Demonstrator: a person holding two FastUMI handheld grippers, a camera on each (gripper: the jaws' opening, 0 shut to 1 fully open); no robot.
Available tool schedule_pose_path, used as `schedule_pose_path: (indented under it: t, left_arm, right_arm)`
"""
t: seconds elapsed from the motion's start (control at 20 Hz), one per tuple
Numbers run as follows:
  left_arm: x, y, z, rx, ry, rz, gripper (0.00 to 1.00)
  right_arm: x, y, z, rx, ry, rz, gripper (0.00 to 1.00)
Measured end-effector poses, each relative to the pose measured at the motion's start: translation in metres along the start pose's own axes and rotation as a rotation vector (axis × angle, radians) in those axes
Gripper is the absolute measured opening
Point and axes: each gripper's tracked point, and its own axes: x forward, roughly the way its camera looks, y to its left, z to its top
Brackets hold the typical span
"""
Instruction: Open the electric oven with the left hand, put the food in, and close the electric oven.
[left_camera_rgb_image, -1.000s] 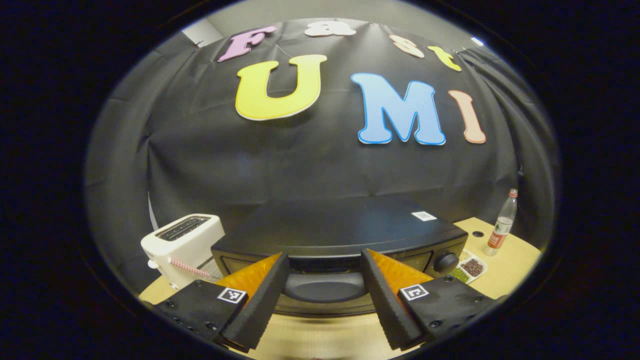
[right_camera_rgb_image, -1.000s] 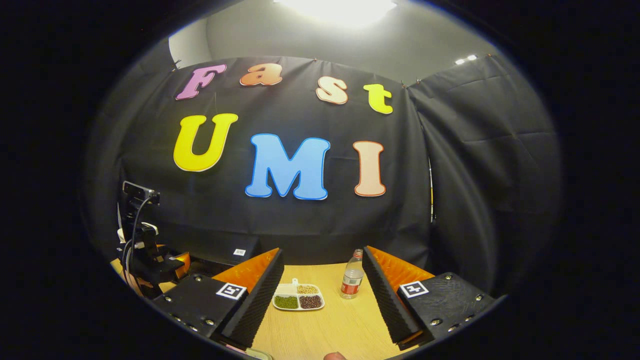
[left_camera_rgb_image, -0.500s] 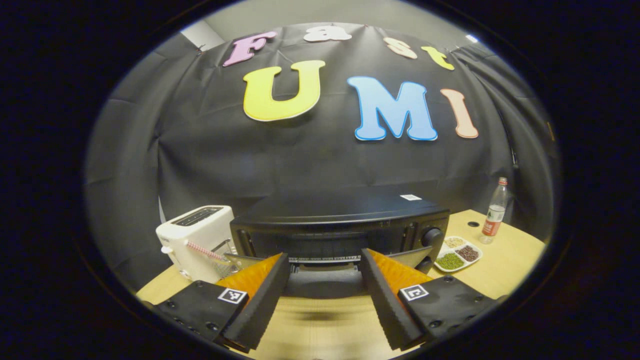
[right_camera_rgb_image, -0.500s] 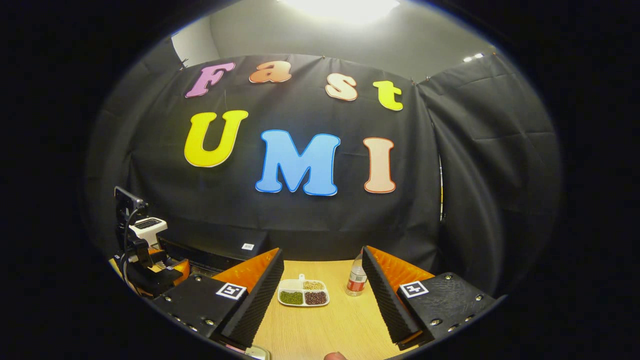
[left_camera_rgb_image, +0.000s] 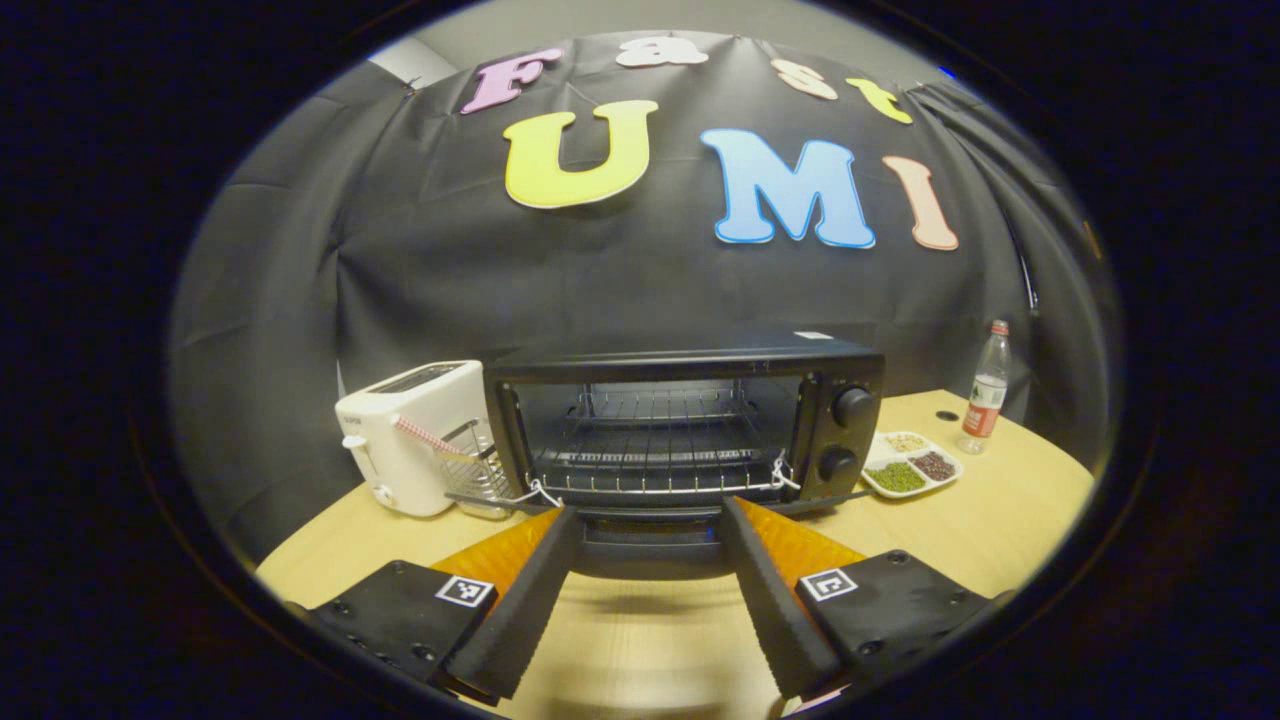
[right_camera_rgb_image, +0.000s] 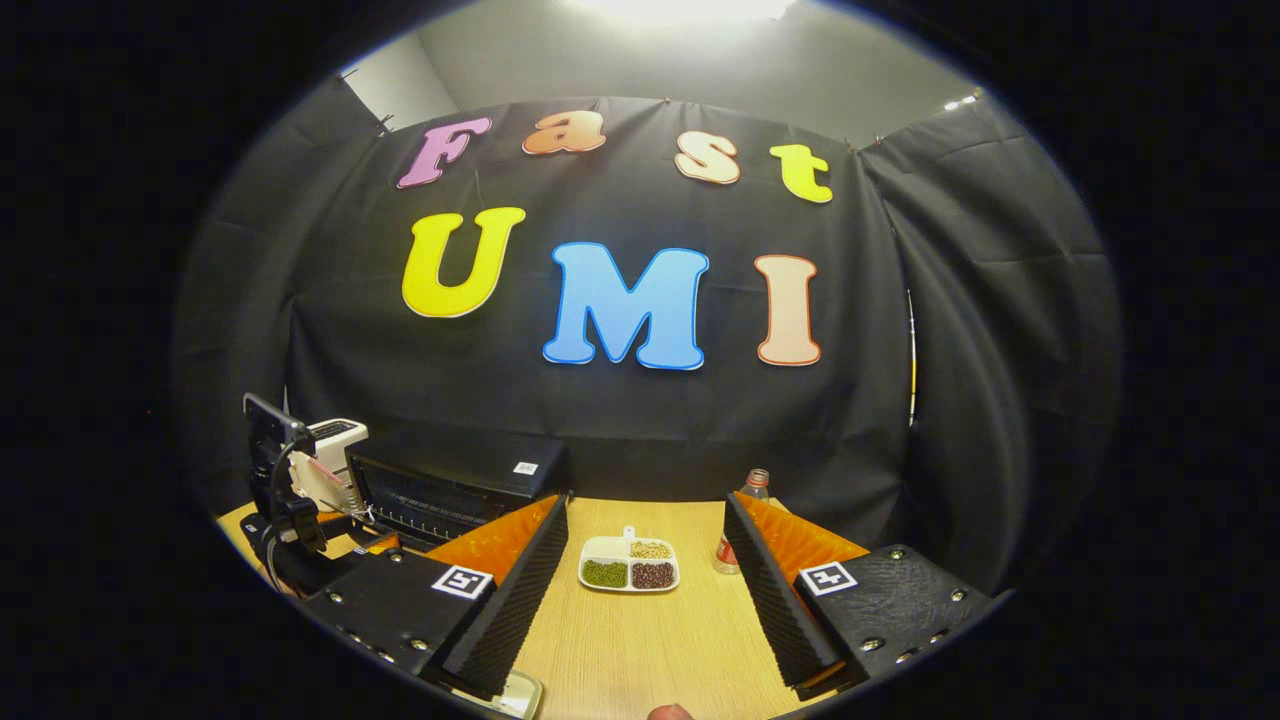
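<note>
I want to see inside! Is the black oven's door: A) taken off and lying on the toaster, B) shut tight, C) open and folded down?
C: the electric oven shows its bare wire racks, with its door folded down in front of the left gripper.

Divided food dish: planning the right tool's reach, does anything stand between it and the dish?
Nothing visible: bare table lies between the open right tool and the divided food dish; the bottle stands off to its right.

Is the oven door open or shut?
Open. The oven shows its bare wire rack inside, and the door hangs down in front.
</note>
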Motion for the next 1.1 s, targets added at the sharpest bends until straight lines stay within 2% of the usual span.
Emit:
schedule_pose_path:
  t: [0.05,0.1,0.15,0.25,0.3,0.35,0.4,0.45,0.5,0.65,0.8,1.0,1.05,1.1]
  left_arm:
    - [-0.003,0.000,-0.004,0.007,0.006,0.003,1.00]
    - [-0.004,-0.001,-0.011,0.015,0.012,0.004,0.96]
    - [-0.007,-0.001,-0.017,0.019,0.025,0.004,1.00]
    - [-0.010,-0.002,-0.035,0.019,0.062,0.005,1.00]
    - [-0.011,-0.003,-0.047,0.021,0.089,0.008,0.91]
    - [-0.012,-0.003,-0.058,0.024,0.123,0.013,1.00]
    - [-0.010,-0.003,-0.065,0.025,0.139,0.022,0.92]
    - [-0.010,-0.004,-0.064,0.027,0.137,0.027,0.96]
    - [-0.013,-0.002,-0.057,0.027,0.124,0.028,1.00]
    - [-0.040,0.005,-0.016,0.038,0.045,0.040,0.92]
    - [-0.074,0.019,0.033,0.025,-0.051,0.062,1.00]
    - [-0.125,0.041,0.094,0.025,-0.172,0.099,1.00]
    - [-0.138,0.046,0.106,0.035,-0.197,0.110,0.95]
    - [-0.150,0.052,0.117,0.045,-0.220,0.123,0.96]
  right_arm:
    - [-0.002,0.000,-0.003,0.007,0.006,0.006,0.96]
    - [-0.003,-0.001,-0.005,0.014,0.011,0.010,0.96]
    - [-0.004,-0.001,-0.006,0.021,0.017,0.015,0.96]
    - [-0.005,-0.001,-0.011,0.027,0.031,0.024,0.96]
    - [-0.005,-0.001,-0.014,0.030,0.037,0.030,0.96]
    - [-0.005,0.000,-0.015,0.032,0.042,0.034,0.96]
    - [-0.005,0.000,-0.016,0.035,0.044,0.040,0.96]
    - [-0.005,0.000,-0.016,0.040,0.044,0.047,0.96]
    - [-0.005,0.003,-0.017,0.047,0.045,0.057,0.96]
    - [-0.001,0.012,-0.030,0.086,0.097,0.111,0.96]
    - [0.001,0.029,-0.049,0.159,0.179,0.201,0.96]
    - [-0.005,0.062,-0.093,0.257,0.378,0.363,0.96]
    - [-0.009,0.069,-0.104,0.283,0.435,0.399,0.96]
    - [-0.016,0.078,-0.115,0.320,0.499,0.439,0.96]
